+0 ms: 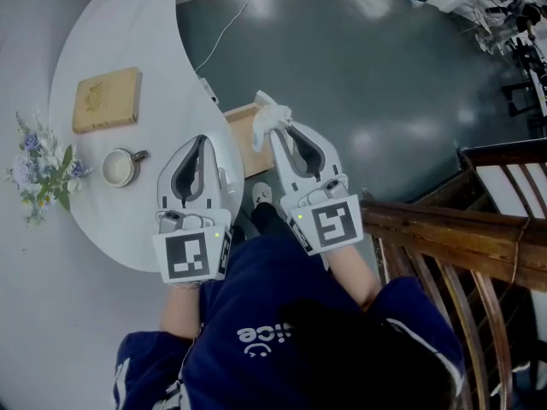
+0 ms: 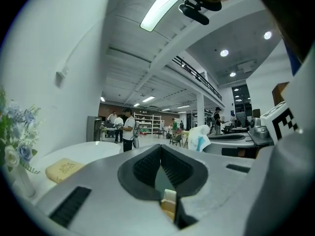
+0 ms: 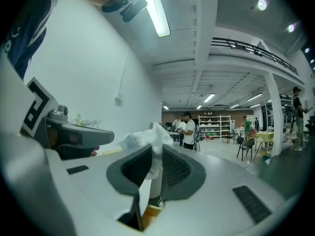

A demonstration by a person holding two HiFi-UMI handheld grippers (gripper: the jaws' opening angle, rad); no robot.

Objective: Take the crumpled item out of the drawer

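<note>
Nearest the person, the left gripper hangs over the near right edge of the white worktop. Its jaws are pressed together at the tips with nothing between them, so it plays no part in the carry.

Just to its right, the right gripper pinches the crumpled item, a white wad of paper or thin plastic. In the right gripper view the wad bulges out above and to the left of the pads, and the jaws clamp its lower part firmly. Both grippers point level across the room.

Just beyond and below the right gripper, the wooden drawer stands pulled out from under the worktop's edge. The part of it that shows looks bare. From the steep head view the item probably hangs clear above the drawer rather than inside it, though the height is hard to judge.

So the main step appears done: the item is gripped and out. What is left is to set it down somewhere. The drawer is not yet pushed shut, though the task does not ask for that.
</note>
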